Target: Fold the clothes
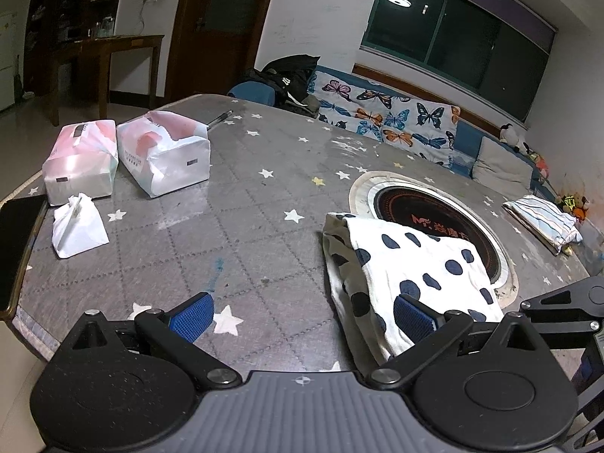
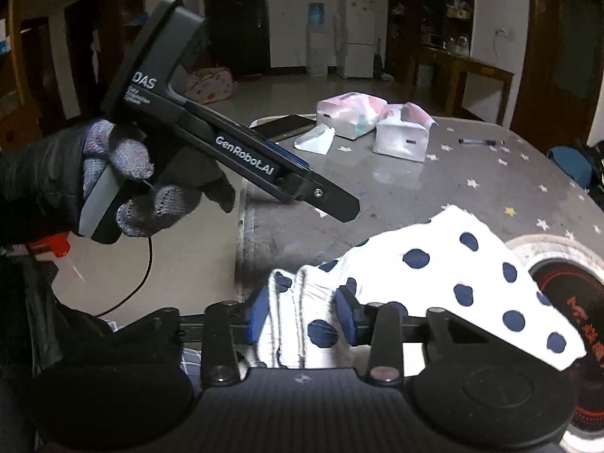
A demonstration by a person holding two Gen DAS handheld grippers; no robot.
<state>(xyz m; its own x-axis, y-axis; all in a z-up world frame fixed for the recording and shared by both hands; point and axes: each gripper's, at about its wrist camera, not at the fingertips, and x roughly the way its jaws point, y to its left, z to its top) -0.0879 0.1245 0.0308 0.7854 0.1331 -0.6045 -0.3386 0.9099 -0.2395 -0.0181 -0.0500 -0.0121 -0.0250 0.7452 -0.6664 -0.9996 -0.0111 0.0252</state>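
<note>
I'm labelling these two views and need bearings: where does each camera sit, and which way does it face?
Left wrist: on the left gripper, facing a butterfly-print sofa; its open blue-padded fingers show.
Right wrist: on the right gripper, facing a white fridge; the gloved left hand shows.
Shared: white navy-dotted cloth, grey star-print table.

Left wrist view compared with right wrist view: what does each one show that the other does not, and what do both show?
Only the left wrist view shows the striped folded cloth and the butterfly sofa cover. Only the right wrist view shows the gloved hand holding the left gripper, the white fridge, and the right gripper pinching the bunched garment edge. Both show the polka-dot garment, two tissue packs and the starred tablecloth.
</note>
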